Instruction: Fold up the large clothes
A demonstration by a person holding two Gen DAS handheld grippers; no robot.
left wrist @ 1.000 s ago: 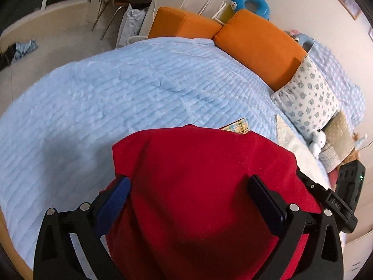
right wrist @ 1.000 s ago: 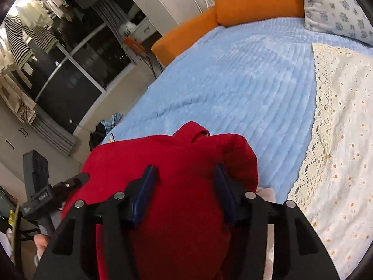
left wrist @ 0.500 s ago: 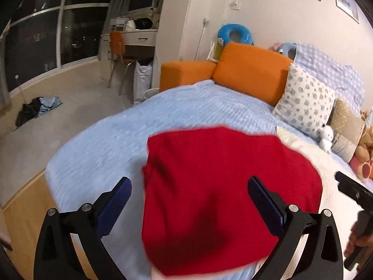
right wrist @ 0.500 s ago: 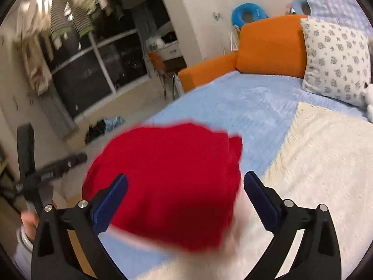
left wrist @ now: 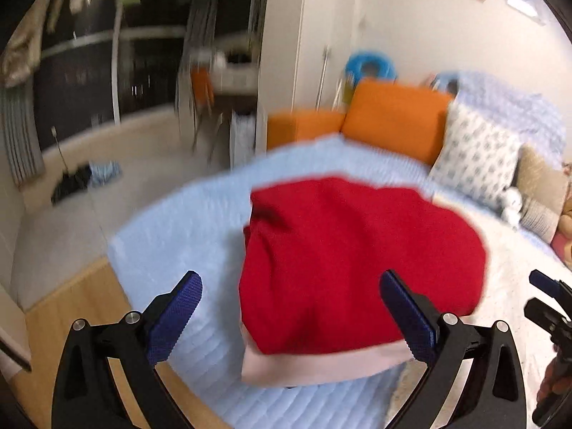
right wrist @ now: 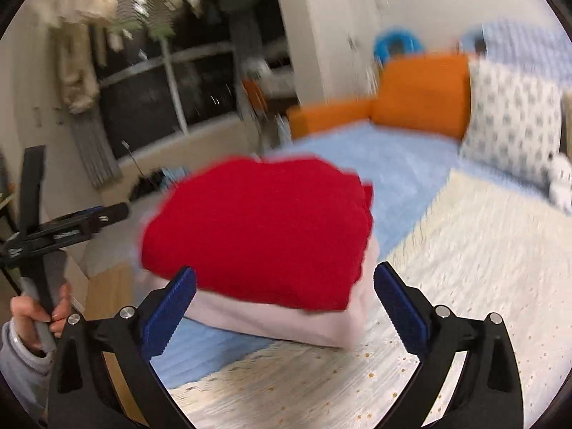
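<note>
Left wrist view puts one bed [left wrist: 186, 221] in front of you, covered by one light blue quilt, with one cream lace blanket [right wrist: 475, 268] spread over its right side. Two orange cushions [left wrist: 393, 121] stand at the head, touching each other. Beside them leans one white flowered pillow [left wrist: 475, 150], and one blue checked pillow [left wrist: 511, 107] sits behind it. One beige pillow [left wrist: 540, 175] comes next along the row, only partly seen.

One folded red sweater [left wrist: 357, 257] lies on top of one folded pale pink garment [left wrist: 321, 368]; the two make one stack near the foot corner of the bed, resting where quilt meets lace blanket. From the right wrist view the sweater [right wrist: 264, 228] covers most of the pink piece [right wrist: 286, 321], whose edge sticks out below and to the right.

Your left gripper [left wrist: 302, 314] is released, jaws spread wide, nothing between them, stack just ahead of the tips. Your right gripper [right wrist: 284, 307] is likewise spread wide and empty, the stack just ahead. No contact with the cloth shows in either view.

One small white stuffed toy [left wrist: 511, 203] sits by the flowered pillow. One blue ring [left wrist: 370, 68] rests against the wall behind the cushions. One dark heap of clothes [left wrist: 75, 182] lies on the floor by the window. Both views are motion-blurred.
</note>
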